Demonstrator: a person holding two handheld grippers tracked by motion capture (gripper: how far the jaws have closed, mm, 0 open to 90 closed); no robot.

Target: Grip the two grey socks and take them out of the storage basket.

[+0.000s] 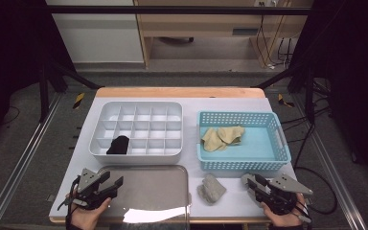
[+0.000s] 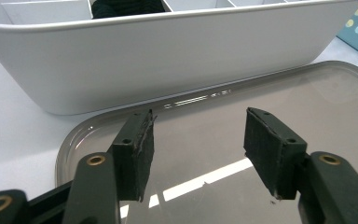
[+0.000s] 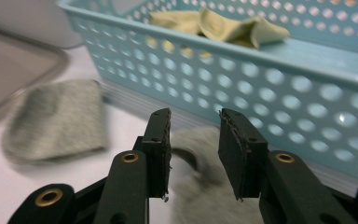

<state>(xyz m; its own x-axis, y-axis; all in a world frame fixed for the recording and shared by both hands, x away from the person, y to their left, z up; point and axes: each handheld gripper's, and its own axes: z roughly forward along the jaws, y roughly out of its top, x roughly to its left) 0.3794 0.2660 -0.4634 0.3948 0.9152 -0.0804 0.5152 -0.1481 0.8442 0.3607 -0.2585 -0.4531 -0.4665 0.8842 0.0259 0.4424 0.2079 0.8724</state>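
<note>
Your right gripper (image 3: 194, 154) stood half open above a soft, light grey sock (image 3: 200, 196), probably; best pinched at its cuff.

From my station I read the tray (image 1: 148, 191) at the table's near edge as brushed metal, smooth and glossy enough to throw back a bright streak of light. The divided organiser (image 1: 139, 127) behind it looked like white moulded plastic with a soft satin sheen. The blue basket (image 1: 242, 141) toward the right edge was perforated plastic, faintly shiny. In it lay yellow cloth (image 1: 223, 136), thin and limp. The grey sock (image 1: 212, 188) near the near edge looked knitted, matt and fuzzy; the black sock (image 1: 119, 145) in the organiser was matt too. The table (image 1: 268, 194) wore a matt white sheet over a wooden rim. My right tongs (image 3: 193, 154) carried rough, matt black pads.
</note>
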